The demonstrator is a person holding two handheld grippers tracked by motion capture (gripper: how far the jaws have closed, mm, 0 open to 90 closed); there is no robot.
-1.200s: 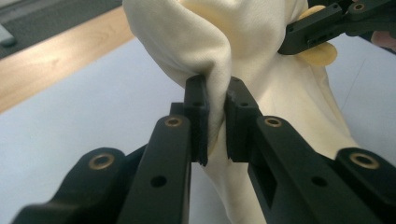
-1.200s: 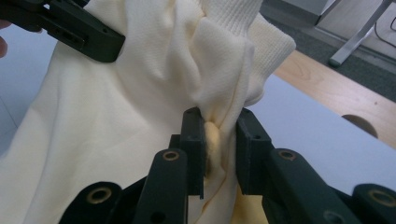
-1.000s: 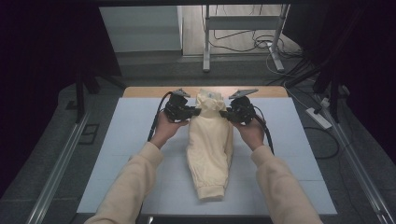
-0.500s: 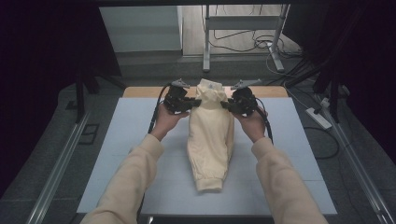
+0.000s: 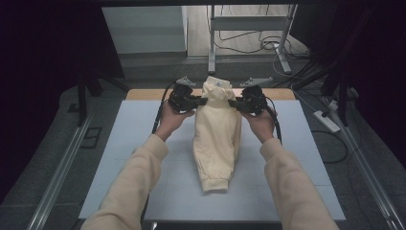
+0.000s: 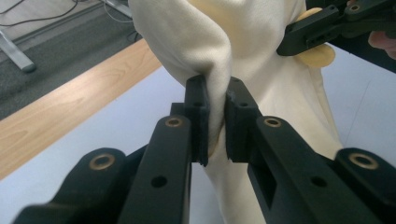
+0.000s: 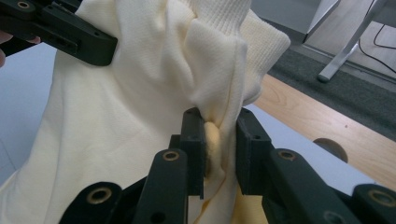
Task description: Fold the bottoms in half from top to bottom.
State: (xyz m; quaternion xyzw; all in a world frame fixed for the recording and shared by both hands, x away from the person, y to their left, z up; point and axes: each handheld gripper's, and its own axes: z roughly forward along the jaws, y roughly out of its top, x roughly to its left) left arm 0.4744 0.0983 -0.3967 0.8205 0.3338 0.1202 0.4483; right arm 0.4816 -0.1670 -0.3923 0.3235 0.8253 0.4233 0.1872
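Cream-yellow garment (image 5: 216, 132) hangs between the two grippers over the pale blue-grey mat (image 5: 124, 158) that covers the table, its upper end lifted and its lower ribbed cuff end resting on the mat nearer the person. Left gripper (image 5: 187, 101) pinches the cloth at its upper left side; in the left gripper view its jaws are clamped on a vertical fold of the fabric (image 6: 215, 116). Right gripper (image 5: 247, 102) grips the upper right side, and in the right gripper view its jaws are closed on a bunched fold just below the ribbed band (image 7: 219, 140). Both grippers sit level with each other, just beside the garment's top, near the table's wooden far edge (image 5: 280, 94). The person's cream sleeves (image 5: 129, 187) reach in from below.
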